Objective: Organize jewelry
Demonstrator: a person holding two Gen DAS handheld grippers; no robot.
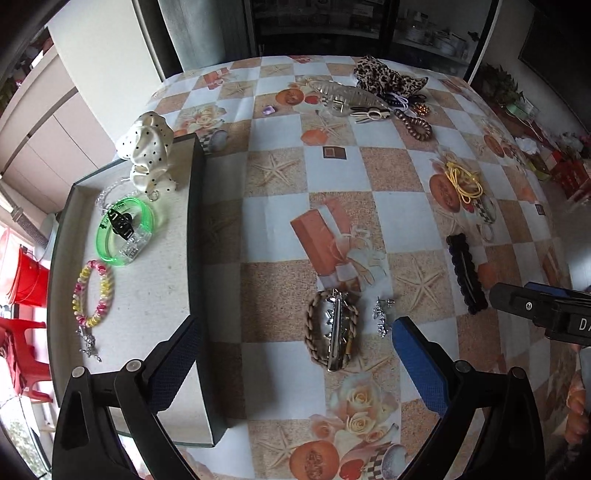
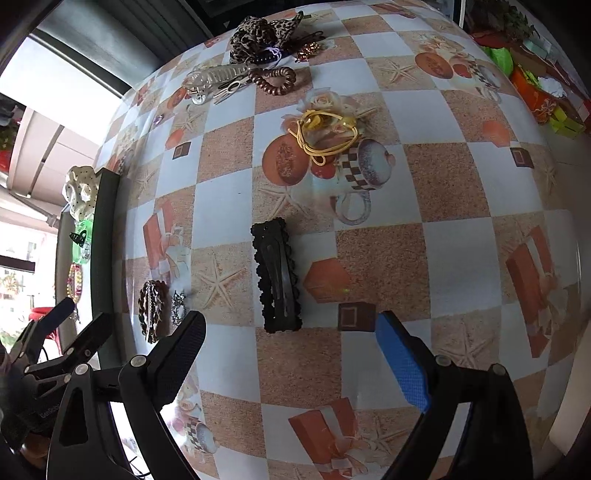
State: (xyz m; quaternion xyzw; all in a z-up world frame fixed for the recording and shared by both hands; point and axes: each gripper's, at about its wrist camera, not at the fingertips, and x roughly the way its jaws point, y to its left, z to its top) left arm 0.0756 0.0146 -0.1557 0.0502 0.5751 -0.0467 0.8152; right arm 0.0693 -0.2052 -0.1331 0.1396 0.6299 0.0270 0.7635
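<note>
My left gripper (image 1: 295,325) stands open over the tablecloth, just right of the tray's dark green rim (image 1: 195,229). A braided brown hair clip (image 1: 332,328) lies on the cloth between its fingers, untouched, with silver earrings (image 1: 382,317) beside it. My right gripper (image 2: 290,317) is open above the near end of a black scalloped snap clip (image 2: 277,280), its pads clear of it. The tray holds a polka-dot scrunchie (image 1: 151,147), a green bangle (image 1: 123,232) and a pink-yellow spiral bracelet (image 1: 92,291).
Yellow elastics (image 2: 325,136) lie further out. At the far edge sit a brown spiral tie (image 2: 275,79), a clear claw clip (image 2: 218,79) and a leopard scrunchie (image 2: 262,33). A small purple gem (image 1: 269,109) lies apart. Red chairs stand left of the table.
</note>
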